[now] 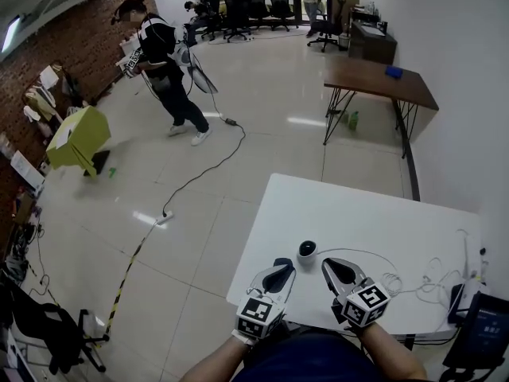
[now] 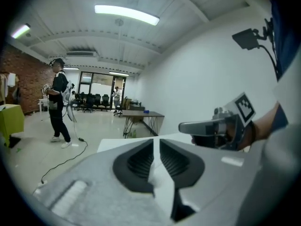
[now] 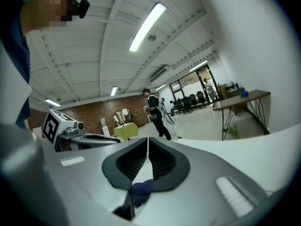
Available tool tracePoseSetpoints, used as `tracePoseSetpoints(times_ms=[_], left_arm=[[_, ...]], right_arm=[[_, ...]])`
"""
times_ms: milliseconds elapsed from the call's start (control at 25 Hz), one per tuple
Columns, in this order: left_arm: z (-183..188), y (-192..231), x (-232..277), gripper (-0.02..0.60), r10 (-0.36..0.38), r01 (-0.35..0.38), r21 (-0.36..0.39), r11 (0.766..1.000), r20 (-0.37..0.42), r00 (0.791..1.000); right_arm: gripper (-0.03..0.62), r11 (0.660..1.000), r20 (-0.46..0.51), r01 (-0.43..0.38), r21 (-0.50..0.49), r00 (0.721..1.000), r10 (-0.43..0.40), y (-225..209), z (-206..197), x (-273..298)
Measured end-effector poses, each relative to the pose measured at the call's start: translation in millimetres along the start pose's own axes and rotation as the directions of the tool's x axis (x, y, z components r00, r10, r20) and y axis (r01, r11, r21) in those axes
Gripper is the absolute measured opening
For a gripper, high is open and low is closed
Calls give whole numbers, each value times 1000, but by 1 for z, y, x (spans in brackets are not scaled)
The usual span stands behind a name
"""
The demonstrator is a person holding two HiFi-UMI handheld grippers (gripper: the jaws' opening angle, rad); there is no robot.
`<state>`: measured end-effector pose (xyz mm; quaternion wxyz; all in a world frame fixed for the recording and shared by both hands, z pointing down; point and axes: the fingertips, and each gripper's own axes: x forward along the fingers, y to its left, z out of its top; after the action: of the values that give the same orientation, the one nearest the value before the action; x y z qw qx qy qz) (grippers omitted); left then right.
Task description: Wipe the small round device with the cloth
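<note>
the small round device [image 1: 307,251], a dark dome on a pale base, sits on the white table [image 1: 358,213] near the front edge, pretty much dead centre between the two sets of tongs and just beyond their tips. the left tongs [image 1: 284,262] are just to its left and the right tongs [image 1: 327,262] just to its right, neither one touching it as far as the head view shows. both are held up off the table and point nearly level, out across the room. the left gripper view shows its two ribbed pads pressed together with nothing between them, so those tongs are closed and empty. same deal on the right: pads together at the tips, nothing gripped. there's a bit of dark blue low in the gap behind the right pads, can't tell what it is. a white cable [image 1: 413,281] runs from the device off to the right, where it loops in a loose tangle, and a dark boxy thing [image 1: 485,329] sits past the table's right corner. further out on the shiny floor a person [image 1: 163,62] stands near a black cord [image 1: 203,172] that snakes to a power strip. there's a yellow-green box [image 1: 79,138] by the brick wall at left, a brown table [image 1: 382,78] along the right wall, and a row of black office chairs [image 1: 254,6] at the far end.
</note>
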<state>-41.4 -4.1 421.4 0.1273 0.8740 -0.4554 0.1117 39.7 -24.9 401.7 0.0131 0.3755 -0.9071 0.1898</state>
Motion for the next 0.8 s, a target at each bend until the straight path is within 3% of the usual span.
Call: tracePoseSetpoints(times_ms=[200, 440, 800], left_arm=[[1, -21, 6, 40, -44, 44, -10, 999, -2, 999], [-13, -11, 20, 40, -31, 31, -31, 999, -7, 999], [7, -31, -1, 40, -60, 59, -65, 996, -5, 998]], right_arm=[[18, 992, -13, -33, -119, 999, 31, 15, 8, 3], [18, 994, -24, -29, -109, 999, 26, 5, -2, 5], [17, 992, -1, 0, -126, 1000, 0, 24, -1, -10]])
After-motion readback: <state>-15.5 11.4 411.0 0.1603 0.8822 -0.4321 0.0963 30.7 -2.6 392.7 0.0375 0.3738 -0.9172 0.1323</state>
